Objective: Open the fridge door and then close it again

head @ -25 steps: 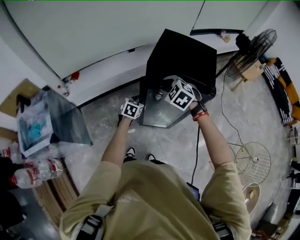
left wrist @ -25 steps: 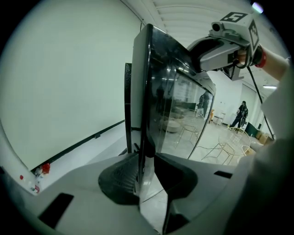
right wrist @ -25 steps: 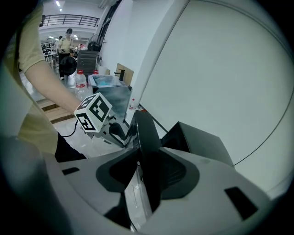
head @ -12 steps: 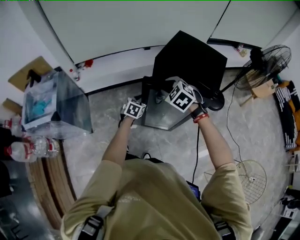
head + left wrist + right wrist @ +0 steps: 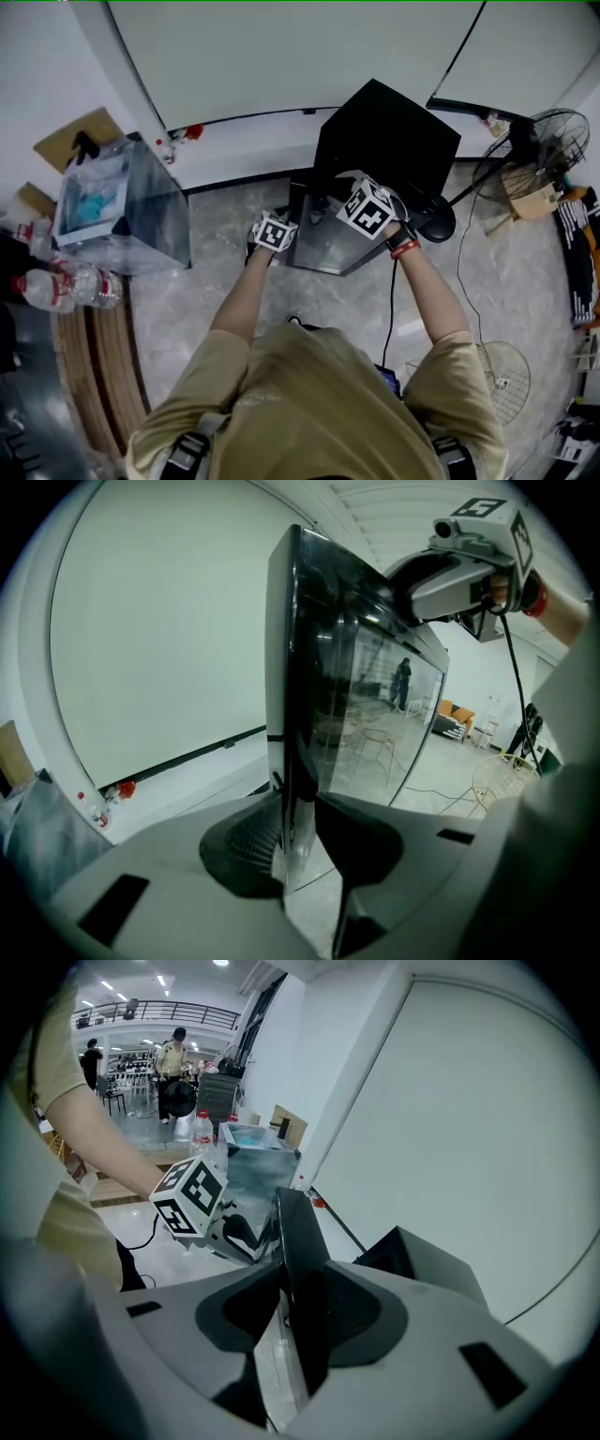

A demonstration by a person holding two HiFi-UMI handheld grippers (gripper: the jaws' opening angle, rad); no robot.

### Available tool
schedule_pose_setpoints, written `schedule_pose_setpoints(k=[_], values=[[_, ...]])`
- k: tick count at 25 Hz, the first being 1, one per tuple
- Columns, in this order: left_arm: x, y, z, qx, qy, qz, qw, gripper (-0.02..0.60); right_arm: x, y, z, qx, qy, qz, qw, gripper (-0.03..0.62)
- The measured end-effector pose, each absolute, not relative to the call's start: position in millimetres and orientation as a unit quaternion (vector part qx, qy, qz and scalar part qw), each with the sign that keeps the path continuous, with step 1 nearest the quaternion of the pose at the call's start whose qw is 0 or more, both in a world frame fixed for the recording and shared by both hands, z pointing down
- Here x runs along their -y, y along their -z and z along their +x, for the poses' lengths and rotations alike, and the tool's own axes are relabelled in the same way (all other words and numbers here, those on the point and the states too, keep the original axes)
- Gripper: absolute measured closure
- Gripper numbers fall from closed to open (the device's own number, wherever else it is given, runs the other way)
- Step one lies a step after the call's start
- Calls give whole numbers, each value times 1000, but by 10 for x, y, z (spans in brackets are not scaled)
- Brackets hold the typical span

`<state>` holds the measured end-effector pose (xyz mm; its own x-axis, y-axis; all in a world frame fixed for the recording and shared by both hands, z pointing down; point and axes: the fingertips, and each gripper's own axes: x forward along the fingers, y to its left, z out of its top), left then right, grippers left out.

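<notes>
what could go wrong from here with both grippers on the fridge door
1. Slip: the left gripper and right gripper each pinch only the thin edge of the glossy fridge door, so it could slide out of the pads mid-swing.
2. Twist: two grips on one edge may fight each other if the hands move unevenly, possibly shifting the small fridge.
3. Snag: a black cable runs across the floor under the right arm, close to the person.

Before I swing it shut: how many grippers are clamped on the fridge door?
2. Left gripper on the door's left edge; right gripper on its top edge. Neither hidden.
</notes>
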<state>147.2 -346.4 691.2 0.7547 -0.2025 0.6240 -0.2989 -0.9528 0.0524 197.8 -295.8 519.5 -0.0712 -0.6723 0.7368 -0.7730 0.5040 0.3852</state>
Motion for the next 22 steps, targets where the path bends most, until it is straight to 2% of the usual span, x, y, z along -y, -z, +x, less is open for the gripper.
schedule_pose_setpoints(k=[17, 22], values=[[3089, -6939, 1039, 209, -320, 921, 75, 474, 2581, -5216, 1703, 750, -31, 462, 472, 431], [2870, -6928, 975, 215, -308, 922, 94, 473, 2462, -5222, 1614, 755, -17, 452, 475, 431]])
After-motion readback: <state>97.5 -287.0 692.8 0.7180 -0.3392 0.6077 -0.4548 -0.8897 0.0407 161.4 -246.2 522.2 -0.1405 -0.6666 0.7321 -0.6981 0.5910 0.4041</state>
